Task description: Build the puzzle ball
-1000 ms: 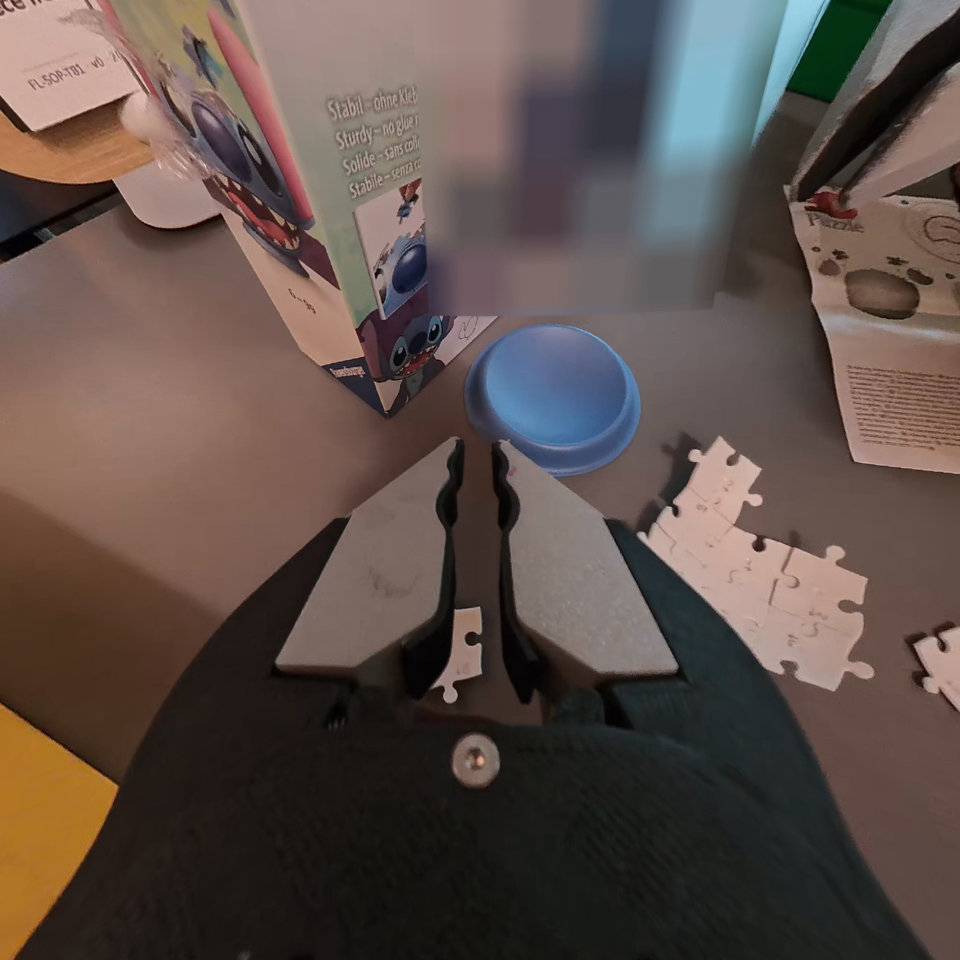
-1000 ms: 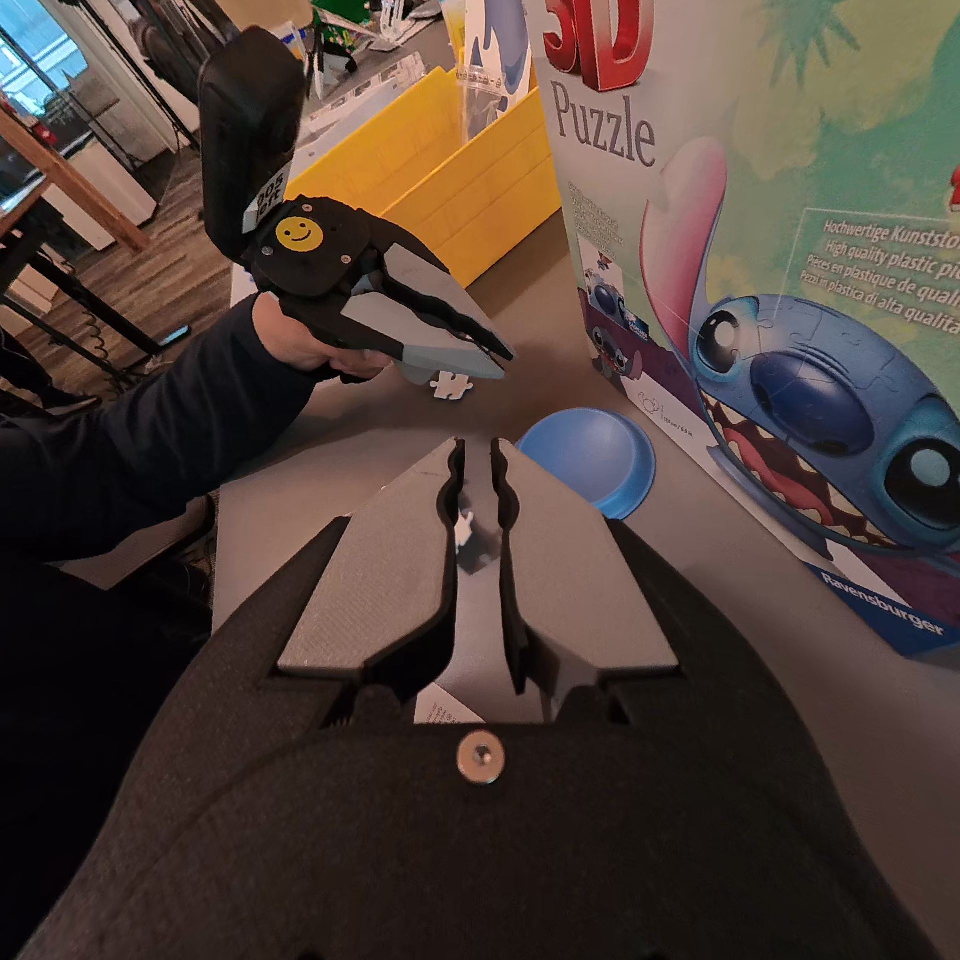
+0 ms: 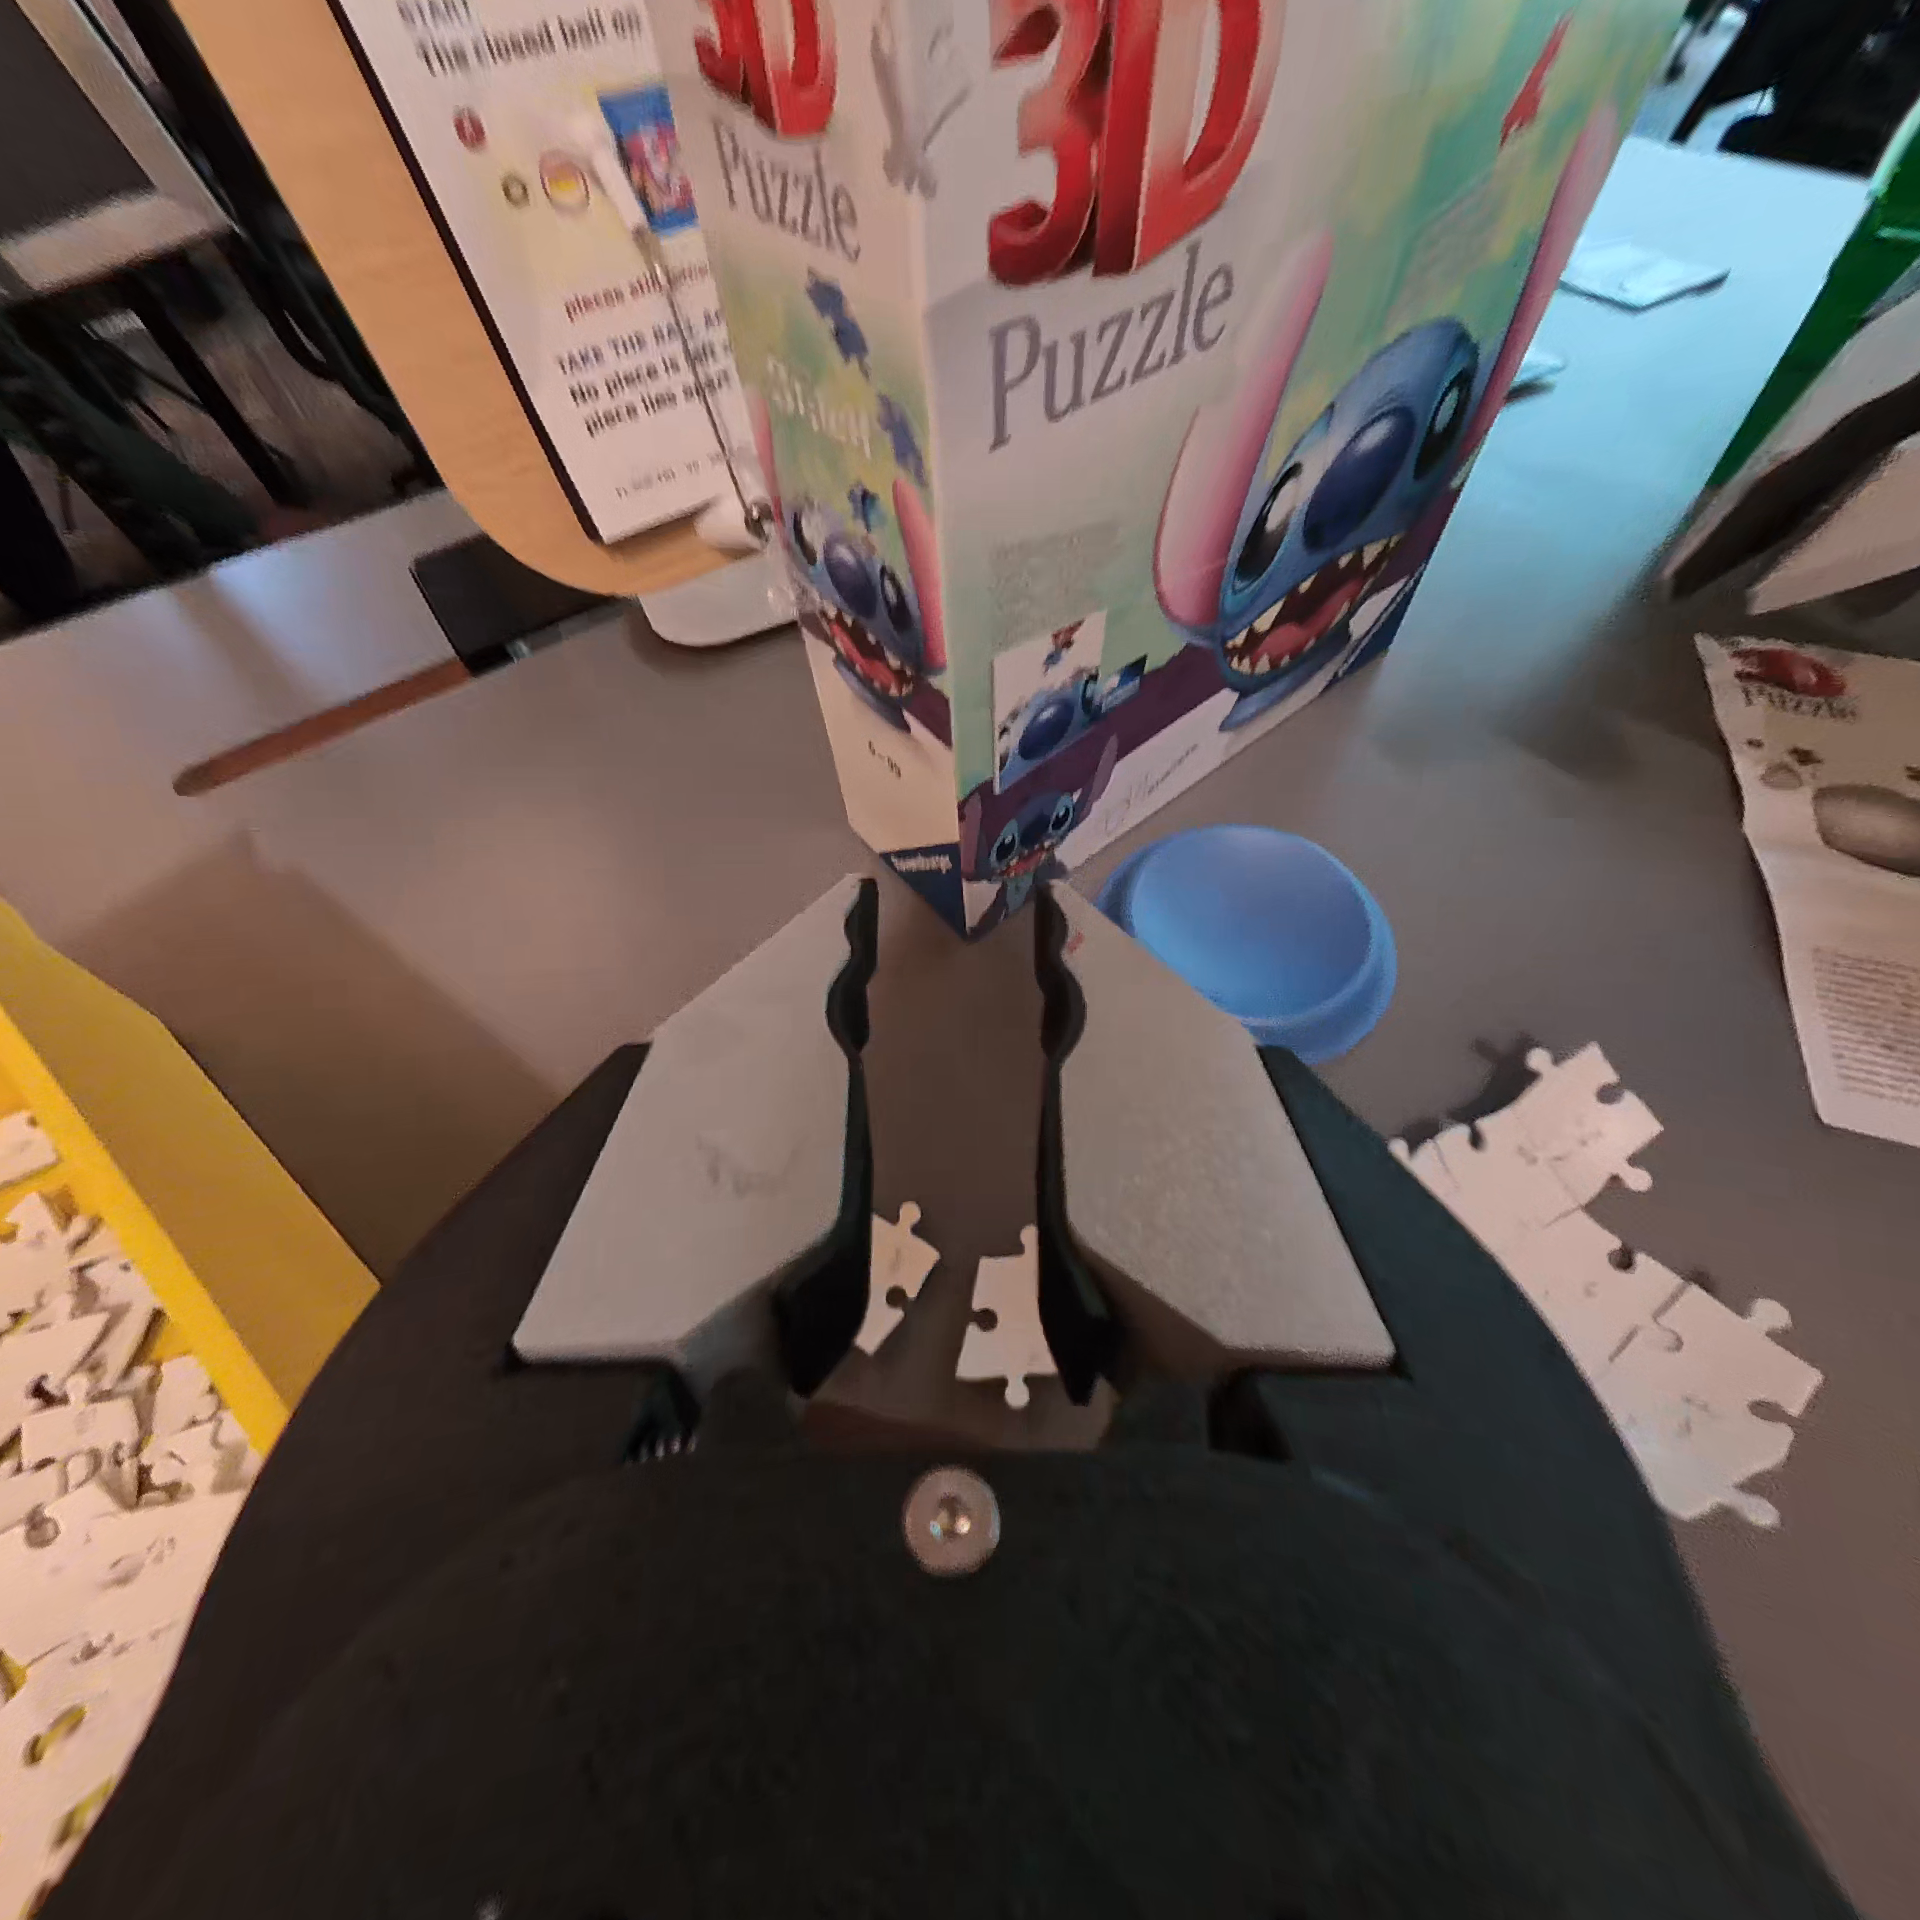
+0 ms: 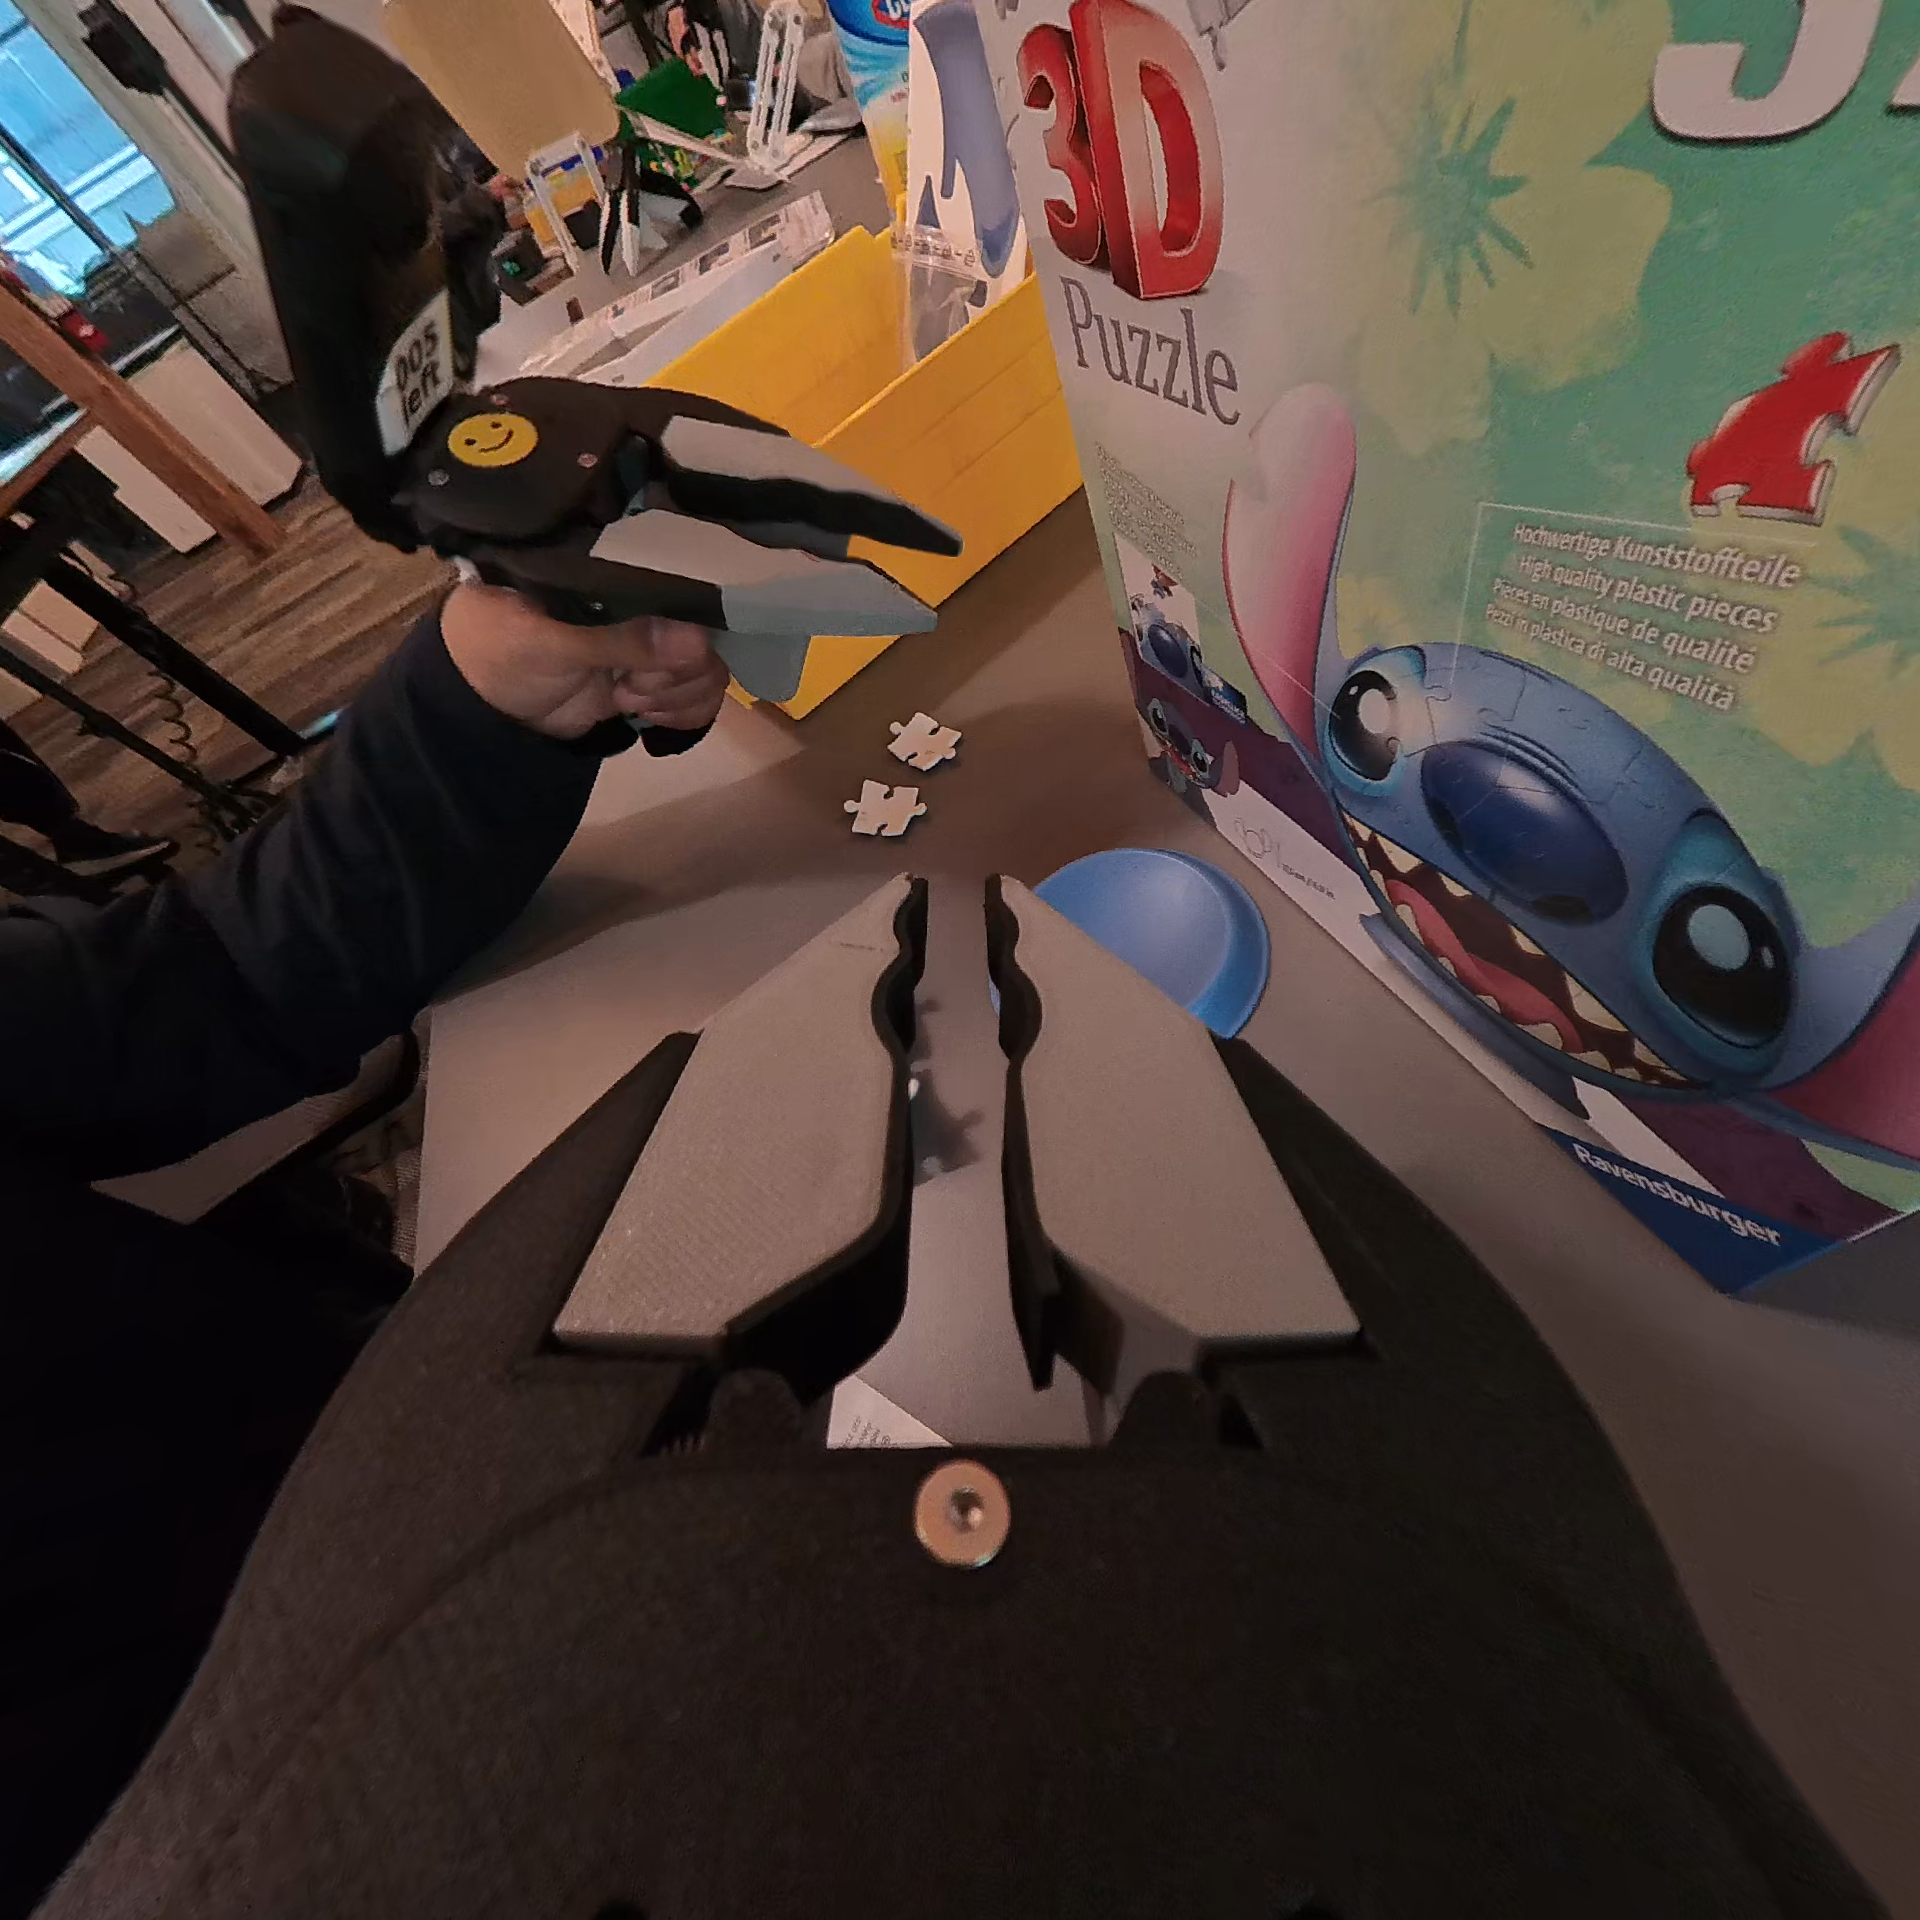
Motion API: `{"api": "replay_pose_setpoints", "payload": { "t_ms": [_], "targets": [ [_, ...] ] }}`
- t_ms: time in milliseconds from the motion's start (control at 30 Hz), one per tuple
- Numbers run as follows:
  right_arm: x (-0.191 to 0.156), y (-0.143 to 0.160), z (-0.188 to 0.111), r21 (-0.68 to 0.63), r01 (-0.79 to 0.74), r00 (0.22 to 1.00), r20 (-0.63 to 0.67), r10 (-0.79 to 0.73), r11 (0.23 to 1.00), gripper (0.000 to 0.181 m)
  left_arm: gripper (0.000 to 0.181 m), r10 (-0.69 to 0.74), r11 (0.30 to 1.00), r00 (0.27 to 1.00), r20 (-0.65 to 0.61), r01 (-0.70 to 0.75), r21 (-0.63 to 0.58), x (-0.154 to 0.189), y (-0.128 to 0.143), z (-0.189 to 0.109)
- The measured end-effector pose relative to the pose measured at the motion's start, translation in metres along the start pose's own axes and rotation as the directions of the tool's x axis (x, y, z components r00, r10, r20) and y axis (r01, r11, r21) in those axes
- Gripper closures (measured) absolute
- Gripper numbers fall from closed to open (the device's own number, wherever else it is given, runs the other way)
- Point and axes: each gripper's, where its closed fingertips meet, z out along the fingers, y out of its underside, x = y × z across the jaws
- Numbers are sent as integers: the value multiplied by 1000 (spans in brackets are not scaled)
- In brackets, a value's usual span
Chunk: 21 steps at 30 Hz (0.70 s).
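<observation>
Left wrist view: left tongs (image 3: 956,914) spread apart, empty, above two loose puzzle pieces (image 3: 997,1314) on the grey bench (image 3: 416,831), lower centre; blue stand (image 3: 1247,935) and joined pieces (image 3: 1590,1288) at right. Right wrist view: right tongs (image 4: 956,888) nearly together, a narrow gap between them, grip nothing visible; puzzle box (image 4: 1507,623) upper right.

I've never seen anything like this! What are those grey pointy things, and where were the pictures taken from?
They are grabbers that a person holds, one in each hand. Each has a camera looking along its jaws, so you get one picture from each. The left gripper is open and empty, above two loose pieces on the grey table. The right gripper is almost closed, with something dark inside; I cannot tell what. Nearby are the puzzle box, a blue stand and some joined pieces.
</observation>
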Motion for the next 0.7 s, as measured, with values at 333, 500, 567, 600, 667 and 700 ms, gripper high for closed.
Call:
{"api": "replay_pose_setpoints", "payload": {
  "t_ms": [333, 500, 567, 600, 667, 700],
  "targets": [
    [-4, -1, -1, 1, -8, 1000, 24, 8, 1000, 173, 153, 315, 791, 933, -177, -360, -494, -11, 48, -20],
    [-8, -5, -5, 15, -12, 999, 40, 12, 1000, 172, 148, 338, 616, 893, -298, -449, -647, -13, 76, -16],
    [-8, -6, -6, 21, -19, 999, 49, 18, 1000, 172, 145, 348, 554, 888, -302, -454, -698, -17, 79, -17],
    [-9, -6, -7, 23, -23, 998, 54, 22, 999, 172, 144, 356, 518, 883, -305, -458, -722, -19, 80, -18],
    [-9, -7, -8, 29, -25, 998, 58, 23, 999, 172, 141, 369, 461, 870, -326, -476, -749, -19, 80, -18],
    [-9, -8, -9, 30, -25, 998, 59, 23, 999, 172, 139, 366, 428, 860, -356, -495, -756, -16, 82, -18]
  ]
}}
